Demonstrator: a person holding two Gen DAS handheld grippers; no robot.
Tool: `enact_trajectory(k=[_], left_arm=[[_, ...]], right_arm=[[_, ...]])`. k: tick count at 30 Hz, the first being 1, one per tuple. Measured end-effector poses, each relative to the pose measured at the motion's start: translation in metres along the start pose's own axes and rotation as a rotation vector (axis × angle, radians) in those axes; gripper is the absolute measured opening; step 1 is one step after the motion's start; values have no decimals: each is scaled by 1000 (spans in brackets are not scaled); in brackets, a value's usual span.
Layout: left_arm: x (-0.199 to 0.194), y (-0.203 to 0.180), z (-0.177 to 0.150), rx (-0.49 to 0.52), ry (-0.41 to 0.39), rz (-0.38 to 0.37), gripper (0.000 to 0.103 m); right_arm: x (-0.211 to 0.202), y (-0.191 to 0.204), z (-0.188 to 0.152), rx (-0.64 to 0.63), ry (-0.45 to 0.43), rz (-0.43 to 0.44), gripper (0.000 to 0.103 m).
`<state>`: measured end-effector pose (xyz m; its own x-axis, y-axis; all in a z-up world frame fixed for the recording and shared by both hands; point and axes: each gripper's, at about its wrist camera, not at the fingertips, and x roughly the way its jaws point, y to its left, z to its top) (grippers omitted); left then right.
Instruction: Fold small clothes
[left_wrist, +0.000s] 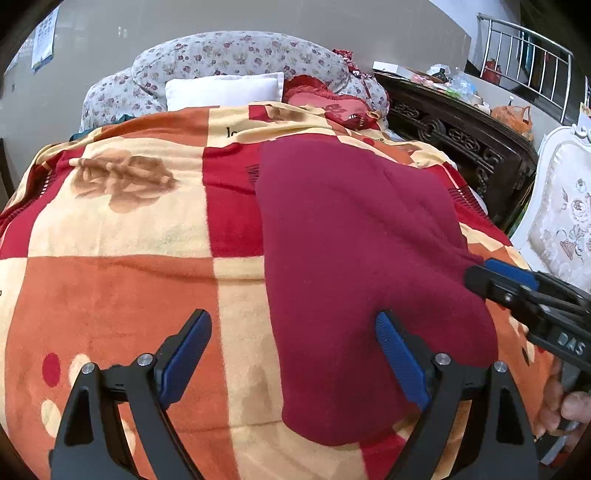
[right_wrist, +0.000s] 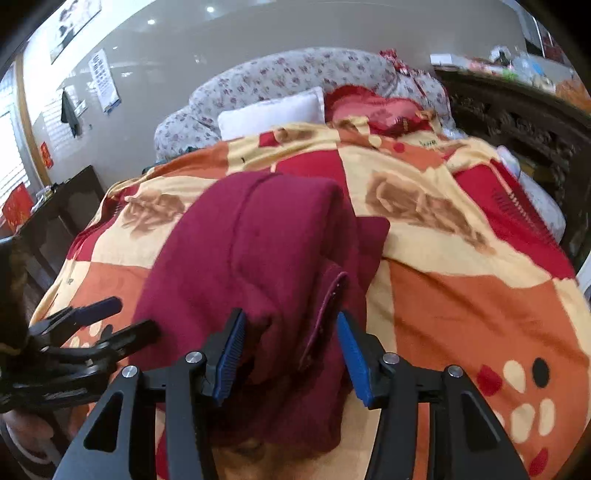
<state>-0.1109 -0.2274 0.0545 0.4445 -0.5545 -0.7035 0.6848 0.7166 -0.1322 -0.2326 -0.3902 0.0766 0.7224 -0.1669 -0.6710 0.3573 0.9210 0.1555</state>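
Maroon garment (left_wrist: 362, 266) is lying on the checked blanket (left_wrist: 122, 295), right of center, already folded over itself. Left gripper (left_wrist: 293, 354) is hovering wide open at its near edge, holding nothing. Right gripper (right_wrist: 291, 354) is open too, straddling a bunched near fold w/o pinching, prob lining up the next grab.

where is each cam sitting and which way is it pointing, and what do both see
Left wrist: sits behind the open left gripper, facing up the bed toward the white pillow; the right gripper enters at right, with a hand below it.
Right wrist: sits behind the right gripper, whose fingers straddle the maroon garment; the left gripper shows at left.
Shared: garment, checked blanket, pillow, floral bedding.
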Motion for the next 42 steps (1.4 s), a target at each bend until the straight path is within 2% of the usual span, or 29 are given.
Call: enact_trajectory(k=[4, 7, 12, 14, 15, 17, 19, 22, 28, 32, 38, 42], left_arm=[[0, 0, 0, -4, -1, 4, 90], [2, -1, 0, 5, 10, 10, 90], [3, -1, -1, 4, 14, 5, 91], [3, 0, -1, 4, 12, 1, 91], [2, 1, 0, 1, 11, -9, 91], [1, 8, 3, -19, 0, -45, 91], [1, 17, 6, -65, -10, -80, 92], [7, 33, 12, -157, -4, -135, 96], [28, 40, 20, -200, 22, -216, 97], [45, 39, 24, -220, 49, -307, 100], [67, 40, 24, -264, 98, -369, 102], [71, 35, 25, -249, 94, -353, 102]], right_arm=[[7, -5, -8, 38, 25, 20, 64], [25, -6, -18, 22, 67, 1, 70], [20, -9, -18, 39, 52, 10, 71], [15, -14, -17, 70, 40, 40, 71], [12, -18, -17, 99, 27, 65, 72], [7, -29, -17, 169, -1, 107, 80], [6, -40, -17, 231, -29, 145, 87], [14, -49, -14, 265, -19, 162, 93], [38, -66, -10, 365, 8, 275, 97], [52, -71, -5, 405, 13, 339, 99], [71, -65, 1, 377, 19, 361, 100], [75, -61, 5, 353, 10, 353, 99]])
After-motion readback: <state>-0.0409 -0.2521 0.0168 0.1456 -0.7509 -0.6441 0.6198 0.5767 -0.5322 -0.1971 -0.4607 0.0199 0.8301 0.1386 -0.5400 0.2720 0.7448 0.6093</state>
